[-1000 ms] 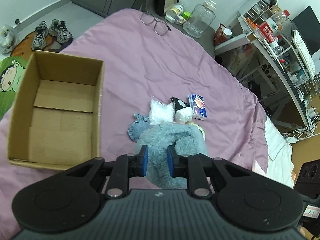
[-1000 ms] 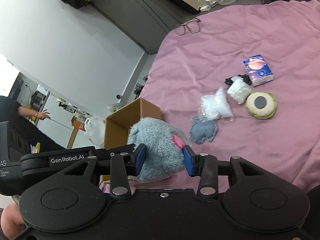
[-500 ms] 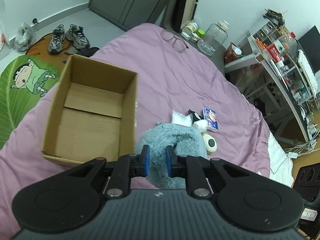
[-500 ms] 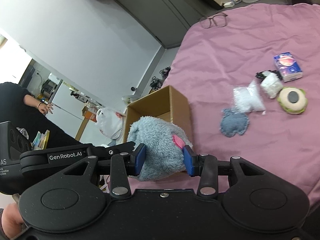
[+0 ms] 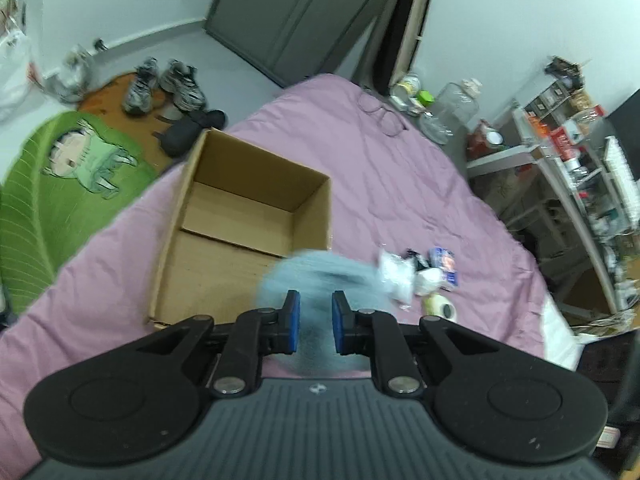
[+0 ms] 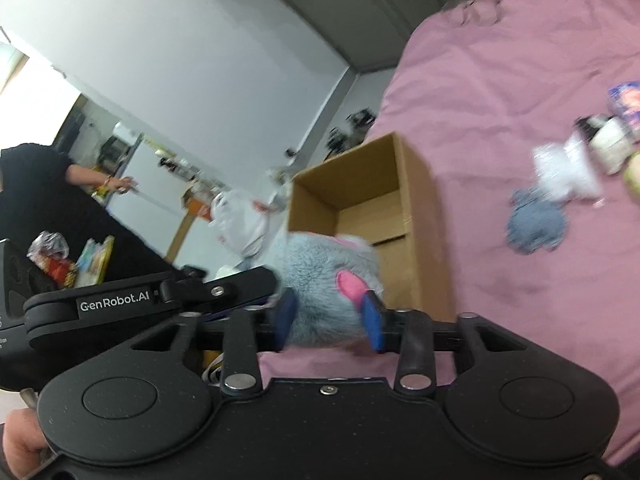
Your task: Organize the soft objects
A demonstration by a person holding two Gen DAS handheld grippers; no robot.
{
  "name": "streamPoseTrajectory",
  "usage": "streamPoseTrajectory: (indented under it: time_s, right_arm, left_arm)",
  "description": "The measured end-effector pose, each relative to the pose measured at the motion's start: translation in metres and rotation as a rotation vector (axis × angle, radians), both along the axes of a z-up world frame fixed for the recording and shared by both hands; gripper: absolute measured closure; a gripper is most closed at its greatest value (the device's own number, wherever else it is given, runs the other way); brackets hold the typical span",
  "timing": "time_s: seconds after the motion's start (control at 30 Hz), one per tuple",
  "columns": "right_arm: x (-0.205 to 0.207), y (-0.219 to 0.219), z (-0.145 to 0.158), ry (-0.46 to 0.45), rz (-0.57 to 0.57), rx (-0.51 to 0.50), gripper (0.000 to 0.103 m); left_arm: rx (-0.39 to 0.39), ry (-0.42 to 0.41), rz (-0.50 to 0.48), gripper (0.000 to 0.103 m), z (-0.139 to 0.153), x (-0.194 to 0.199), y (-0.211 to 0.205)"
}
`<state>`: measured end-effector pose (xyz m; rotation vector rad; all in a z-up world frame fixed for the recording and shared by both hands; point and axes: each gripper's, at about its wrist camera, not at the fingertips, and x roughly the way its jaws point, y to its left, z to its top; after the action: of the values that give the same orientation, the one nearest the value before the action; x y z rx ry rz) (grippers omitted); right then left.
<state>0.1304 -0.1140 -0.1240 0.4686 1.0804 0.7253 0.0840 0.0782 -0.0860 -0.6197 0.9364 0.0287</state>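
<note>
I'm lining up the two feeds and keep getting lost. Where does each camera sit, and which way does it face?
Left wrist: on the left gripper, looking down the bed at the cardboard box.
Right wrist: on the right gripper, facing the box's open side; a hand shows bottom left.
Shared: the blue plush toy both grip, the box.

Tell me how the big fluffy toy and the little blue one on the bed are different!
The fluffy toy is far bigger than the little blue one. It is pale grey-blue with a pink patch; the little one is darker and plain. It is held up by the left gripper and right gripper by the box; the little one lies flat on the bed. Both look soft.
</note>
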Motion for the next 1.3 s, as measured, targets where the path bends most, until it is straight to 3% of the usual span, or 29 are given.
streamPoseTrajectory:
  time_s: [0.13, 0.43, 0.63, 0.7, 0.77, 0.87, 1.3]
  right_arm:
    - [0.001, 0.015, -0.004, -0.007, -0.008, -0.019, 0.071]
    - [0.007, 0.024, -0.013, 0.026, 0.001, -0.038, 0.071]
    - [0.007, 0.021, -0.012, 0.023, -0.014, -0.058, 0.069]
    - [0.006, 0.015, -0.009, 0.020, -0.024, -0.059, 0.063]
    - [0.004, 0.007, -0.005, 0.002, -0.047, -0.063, 0.049]
    - [0.003, -0.008, 0.000, -0.018, -0.077, -0.076, 0.043]
    - [0.000, -0.071, 0.012, -0.085, -0.186, -0.116, 0.031]
  left_arm:
    - [0.020, -0.010, -0.024, 0.089, 0.000, 0.000, -0.003]
    - [0.031, 0.075, 0.089, 0.089, -0.021, -0.001, 0.031]
    - [0.063, 0.094, 0.081, 0.088, -0.022, 0.001, 0.029]
    - [0.072, 0.096, 0.072, 0.085, -0.021, 0.003, 0.025]
    - [0.072, 0.099, 0.073, 0.085, -0.019, 0.006, 0.022]
    - [0.080, 0.106, 0.074, 0.084, -0.017, 0.009, 0.016]
    - [0.110, 0.084, -0.001, 0.048, 0.000, 0.017, -0.029]
